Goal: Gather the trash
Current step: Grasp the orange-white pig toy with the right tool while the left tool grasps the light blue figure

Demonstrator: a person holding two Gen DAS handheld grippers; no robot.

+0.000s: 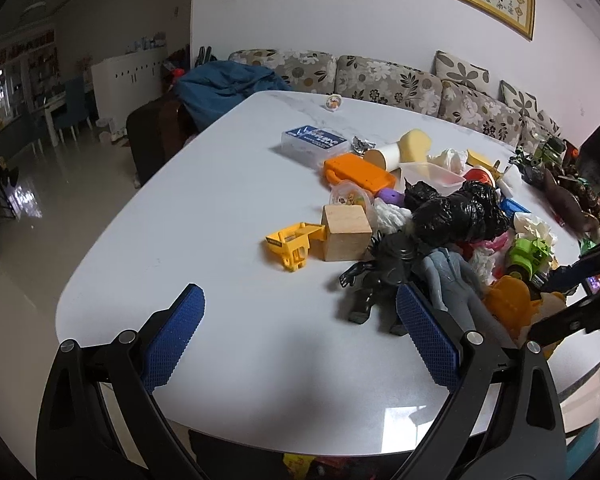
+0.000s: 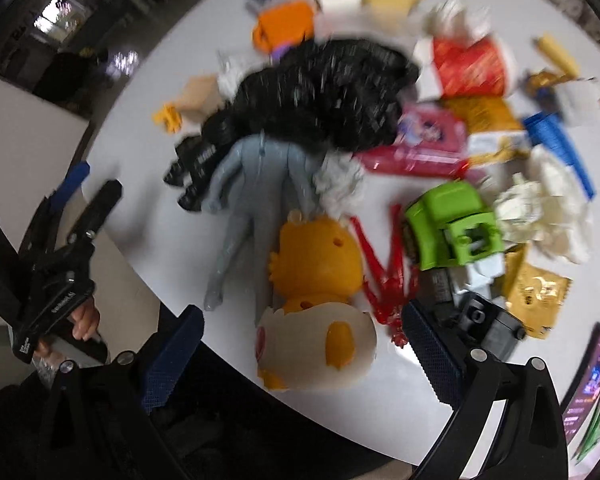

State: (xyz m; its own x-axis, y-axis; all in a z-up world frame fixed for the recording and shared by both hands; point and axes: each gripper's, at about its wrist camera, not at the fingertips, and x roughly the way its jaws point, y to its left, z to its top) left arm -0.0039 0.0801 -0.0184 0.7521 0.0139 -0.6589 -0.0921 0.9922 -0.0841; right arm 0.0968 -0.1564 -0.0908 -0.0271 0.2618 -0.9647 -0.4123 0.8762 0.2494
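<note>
Both empty, spread wide — left claw (image 1: 300, 344) and right claw (image 2: 302, 354) (over toys), likely choosing among tissues (image 2: 540, 208) on table (image 1: 220, 200).

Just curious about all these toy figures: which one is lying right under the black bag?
The grey figure: its upper body disappears beneath the black bag. The red figure lies clear of it.

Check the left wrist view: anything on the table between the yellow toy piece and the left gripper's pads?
Nothing: in the left wrist view the white table is bare between the yellow toy piece and the open left gripper.
</note>
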